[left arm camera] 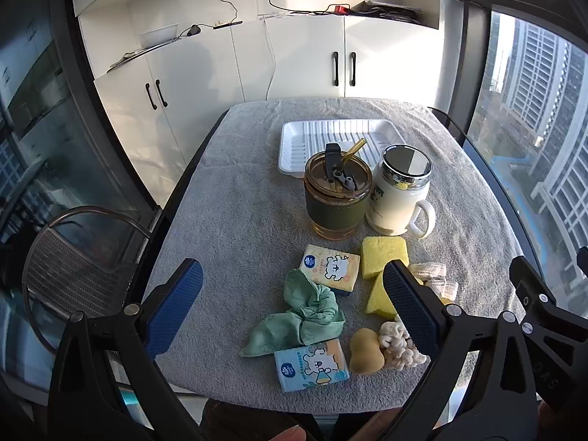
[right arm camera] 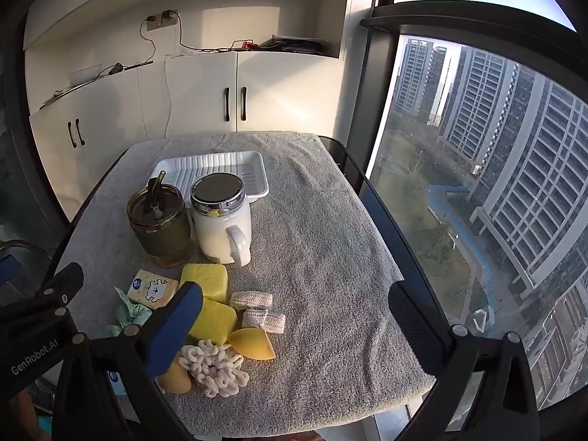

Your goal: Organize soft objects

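Note:
Soft items lie in a cluster at the near end of the grey towel-covered table [left arm camera: 235, 220]: a green cloth [left arm camera: 305, 316], two tissue packs [left arm camera: 330, 266] [left arm camera: 311, 364], two yellow sponges [left arm camera: 384, 256] [right arm camera: 215, 321], cream knitted pieces [right arm camera: 257, 308], a cream scrunchie [right arm camera: 213, 365] and yellow makeup puffs [left arm camera: 365, 354] [right arm camera: 253, 343]. A white ribbed tray [left arm camera: 338, 136] sits at the far end, empty. My left gripper [left arm camera: 294, 294] hovers open above the cluster. My right gripper [right arm camera: 294, 312] hovers open over bare towel, right of the items. Neither holds anything.
A brown tumbler with a straw [left arm camera: 336, 194] and a white lidded mug [left arm camera: 398, 191] stand between the cluster and the tray. White cabinets [left arm camera: 305, 58] stand behind the table, a mesh chair [left arm camera: 73, 268] at its left, a tall window [right arm camera: 496, 183] at its right.

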Demonstrator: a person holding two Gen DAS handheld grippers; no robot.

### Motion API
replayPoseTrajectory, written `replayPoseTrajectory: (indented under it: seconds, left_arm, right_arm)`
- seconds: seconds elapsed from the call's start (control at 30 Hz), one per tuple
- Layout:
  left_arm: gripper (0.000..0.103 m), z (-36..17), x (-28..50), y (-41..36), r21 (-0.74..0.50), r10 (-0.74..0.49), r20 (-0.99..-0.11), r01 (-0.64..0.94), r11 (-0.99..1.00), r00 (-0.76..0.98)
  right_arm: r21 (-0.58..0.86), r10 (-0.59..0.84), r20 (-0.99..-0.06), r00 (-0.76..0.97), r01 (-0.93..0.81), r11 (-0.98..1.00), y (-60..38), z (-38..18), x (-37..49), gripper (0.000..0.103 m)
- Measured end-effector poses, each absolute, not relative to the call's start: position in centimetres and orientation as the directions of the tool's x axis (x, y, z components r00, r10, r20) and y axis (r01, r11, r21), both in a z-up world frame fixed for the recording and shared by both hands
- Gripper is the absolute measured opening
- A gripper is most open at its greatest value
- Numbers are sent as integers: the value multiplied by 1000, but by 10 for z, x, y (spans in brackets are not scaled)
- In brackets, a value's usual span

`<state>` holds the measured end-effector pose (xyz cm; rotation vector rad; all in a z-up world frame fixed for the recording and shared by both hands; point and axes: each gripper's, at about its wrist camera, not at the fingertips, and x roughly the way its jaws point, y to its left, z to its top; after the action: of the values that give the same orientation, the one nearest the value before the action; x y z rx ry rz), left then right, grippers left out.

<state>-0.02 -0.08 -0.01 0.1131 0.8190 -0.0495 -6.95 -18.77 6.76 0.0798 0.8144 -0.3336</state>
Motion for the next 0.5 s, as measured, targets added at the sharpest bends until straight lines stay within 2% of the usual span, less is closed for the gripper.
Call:
replayPoseTrajectory:
  seconds: [0.5]
  left_arm:
    - [99, -3, 1, -1, 77, -6, -732, 92, 993, 681]
  right_arm:
    - [-51, -257, -723, 642, 321, 946, -188, 69, -70, 103]
